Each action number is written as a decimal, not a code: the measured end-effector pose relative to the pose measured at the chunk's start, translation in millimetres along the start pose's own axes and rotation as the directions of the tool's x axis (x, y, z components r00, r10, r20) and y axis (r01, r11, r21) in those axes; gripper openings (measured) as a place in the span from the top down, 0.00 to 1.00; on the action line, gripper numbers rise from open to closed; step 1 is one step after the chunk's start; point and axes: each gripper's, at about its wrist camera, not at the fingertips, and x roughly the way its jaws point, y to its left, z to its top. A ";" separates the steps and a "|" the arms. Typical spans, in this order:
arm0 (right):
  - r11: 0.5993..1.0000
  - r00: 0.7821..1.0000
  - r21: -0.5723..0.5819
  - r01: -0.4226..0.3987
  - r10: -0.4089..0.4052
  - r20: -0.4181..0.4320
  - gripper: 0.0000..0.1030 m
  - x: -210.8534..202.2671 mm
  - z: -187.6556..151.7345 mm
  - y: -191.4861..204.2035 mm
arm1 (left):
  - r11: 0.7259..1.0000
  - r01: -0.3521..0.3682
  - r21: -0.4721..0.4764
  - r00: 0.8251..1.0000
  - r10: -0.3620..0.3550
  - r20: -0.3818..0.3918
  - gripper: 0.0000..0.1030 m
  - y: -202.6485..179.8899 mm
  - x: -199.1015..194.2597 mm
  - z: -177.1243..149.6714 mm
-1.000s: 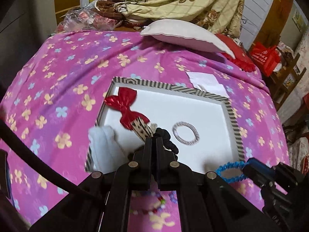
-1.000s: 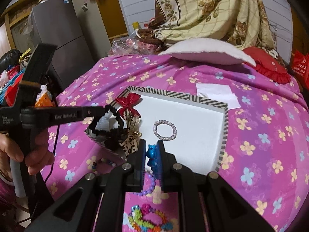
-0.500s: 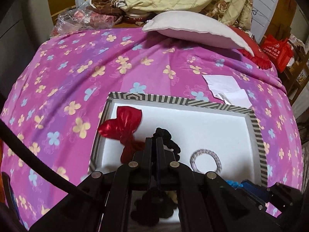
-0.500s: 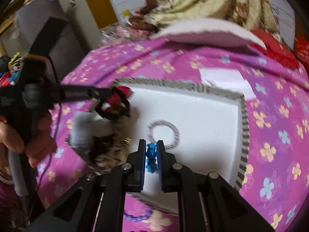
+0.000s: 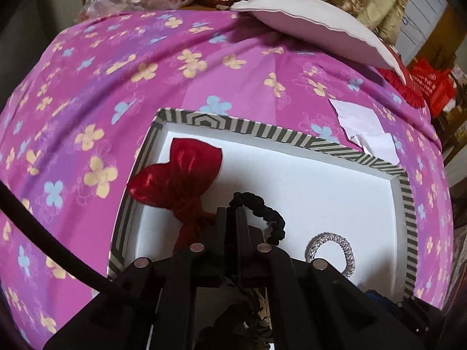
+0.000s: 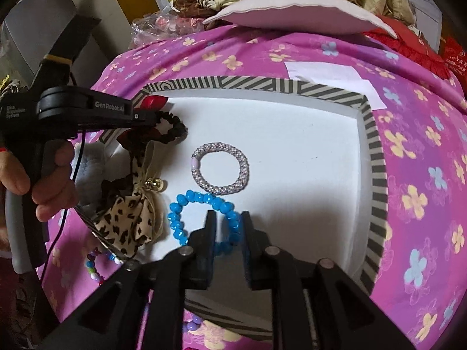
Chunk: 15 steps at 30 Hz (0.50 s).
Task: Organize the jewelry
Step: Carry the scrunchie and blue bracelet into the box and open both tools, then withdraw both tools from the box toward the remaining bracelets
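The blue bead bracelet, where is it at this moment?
In the right wrist view, the blue bead bracelet lies inside the striped tray, near its front, just below the silver bracelet, right of the leopard-print bow.

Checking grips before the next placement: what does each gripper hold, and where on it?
Left gripper pinches the black scrunchie at one edge of its loop. Right gripper is open, straddling the blue bead bracelet, not clamping it.

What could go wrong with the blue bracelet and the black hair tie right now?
1. The right gripper stands open around the blue beaded bracelet; pulling back could snag it and drag it out of the striped white tray.
2. The black ruffled hair tie, pinched by the left gripper, may catch the red satin bow when lowered.
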 end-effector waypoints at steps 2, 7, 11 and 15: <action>1.000 1.000 0.007 -0.003 0.003 0.009 0.75 -5.7 -1.5 0.4 | 1.000 0.008 -0.021 1.000 -0.008 -0.004 0.67 3.6 -5.1 -2.2; 1.000 0.999 0.022 -0.003 0.002 0.045 0.70 -25.2 -7.1 2.5 | 0.999 0.033 -0.029 0.999 -0.032 0.007 0.62 6.6 -24.9 -14.6; 1.000 0.998 0.029 0.001 -0.003 0.065 0.65 -39.3 -15.1 6.4 | 0.999 0.032 -0.027 0.999 -0.031 0.036 0.61 8.2 -45.5 -27.5; 0.999 0.996 0.036 0.017 -0.020 0.086 0.61 -53.3 -25.4 12.0 | 1.000 -0.009 -0.001 0.996 0.009 0.086 0.61 6.3 -68.0 -45.3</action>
